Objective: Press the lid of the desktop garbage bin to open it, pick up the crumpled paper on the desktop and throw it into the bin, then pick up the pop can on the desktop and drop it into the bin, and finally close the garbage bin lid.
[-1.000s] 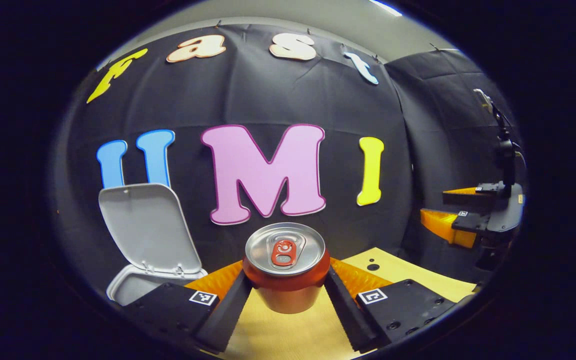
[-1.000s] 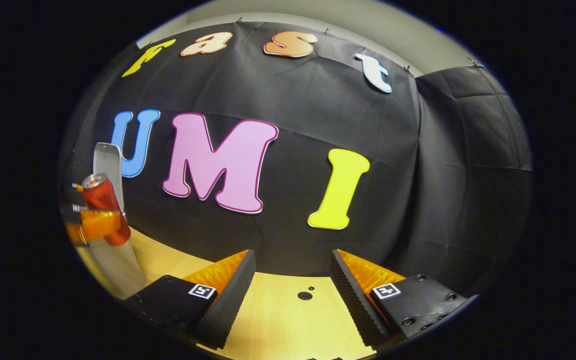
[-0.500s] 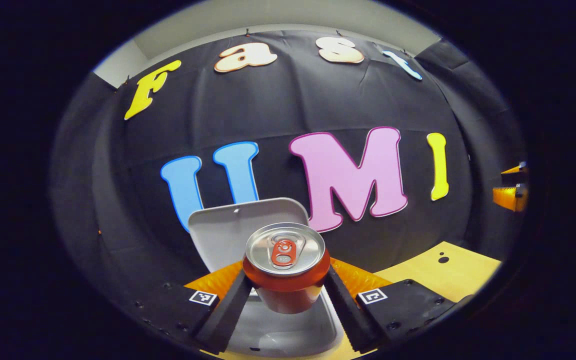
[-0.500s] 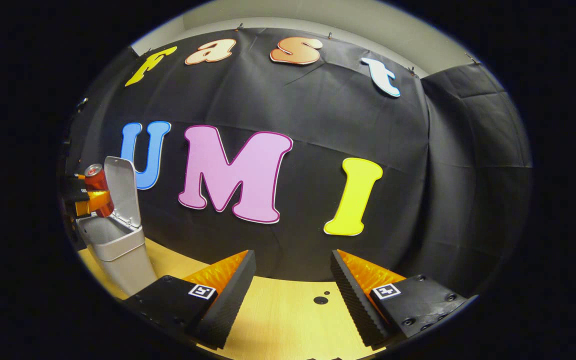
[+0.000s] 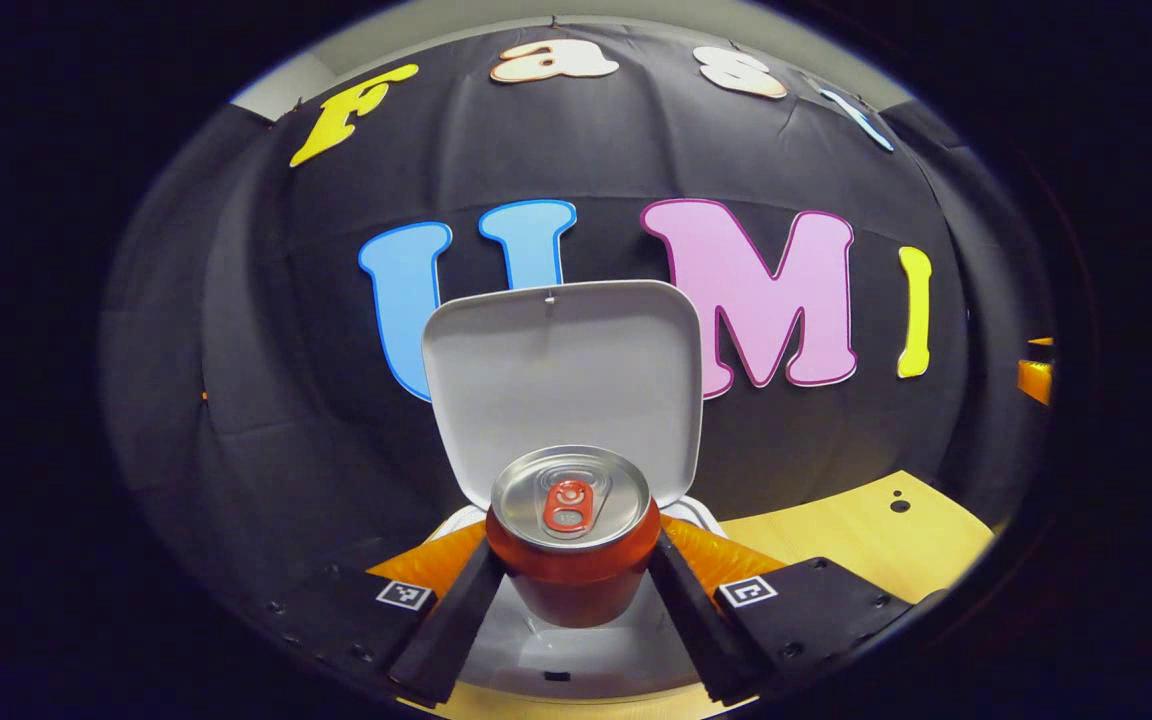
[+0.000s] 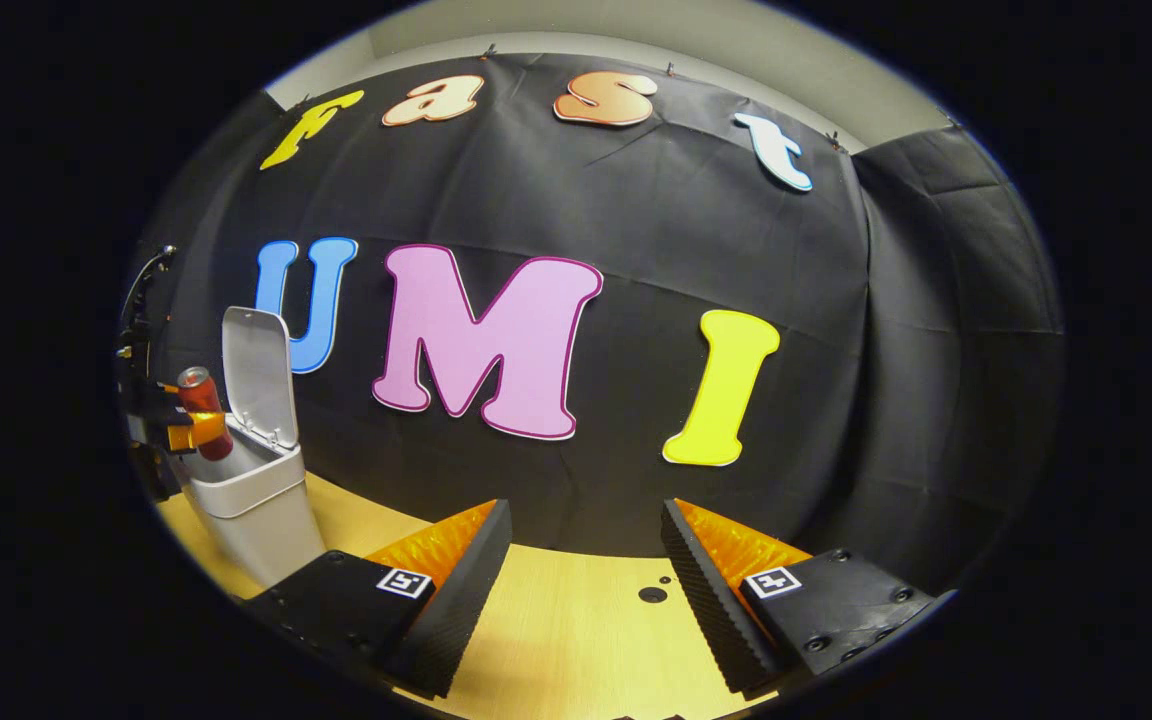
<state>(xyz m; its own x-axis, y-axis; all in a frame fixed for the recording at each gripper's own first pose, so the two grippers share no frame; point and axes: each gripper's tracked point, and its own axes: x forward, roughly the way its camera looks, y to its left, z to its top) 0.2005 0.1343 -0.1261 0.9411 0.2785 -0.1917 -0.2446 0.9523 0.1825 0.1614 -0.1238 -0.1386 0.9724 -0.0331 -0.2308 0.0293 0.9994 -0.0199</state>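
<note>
Left gripper view, left gripper (image 5: 573, 575) clamped on round metal pop can (image 5: 571, 535), right gripper (image 6: 586, 580) apart.

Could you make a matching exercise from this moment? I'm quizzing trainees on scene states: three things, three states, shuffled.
Things:
1. red aluminium pop can
2. grey plastic bin lid
3. right tool

States:
A. open, holding nothing
B. standing raised
C. gripped above the grey bin

Pairs: 1-C, 2-B, 3-A. The left tool holds the can.
</note>
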